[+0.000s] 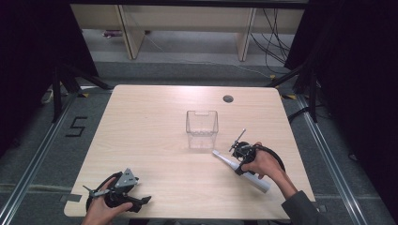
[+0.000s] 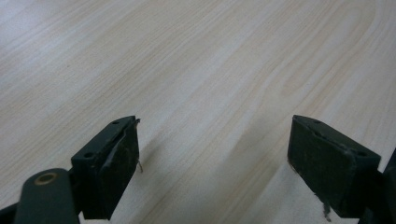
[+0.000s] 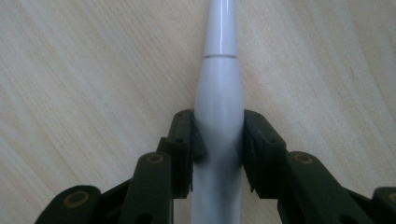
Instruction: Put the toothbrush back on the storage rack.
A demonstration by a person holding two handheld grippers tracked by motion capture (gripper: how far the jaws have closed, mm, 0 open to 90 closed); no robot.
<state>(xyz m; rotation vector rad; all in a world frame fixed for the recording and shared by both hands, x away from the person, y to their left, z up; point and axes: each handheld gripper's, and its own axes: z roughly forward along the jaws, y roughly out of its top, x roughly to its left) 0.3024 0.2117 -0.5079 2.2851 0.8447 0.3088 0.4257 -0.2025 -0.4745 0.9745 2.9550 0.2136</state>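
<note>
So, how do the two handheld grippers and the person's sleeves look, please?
Both grippers are black. The left gripper carries a grey three-cornered plate on top; its jaw pads are flat, black and worn, with frayed edges. The right gripper has brass-coloured pivot pins, a thin metal rod and a looping black cable. A grey sleeve covers the right forearm.

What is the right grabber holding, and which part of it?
The right gripper is shut on a white electric toothbrush, pinching the thick handle just below where it narrows into the neck. The left gripper is open and holds nothing.
</note>
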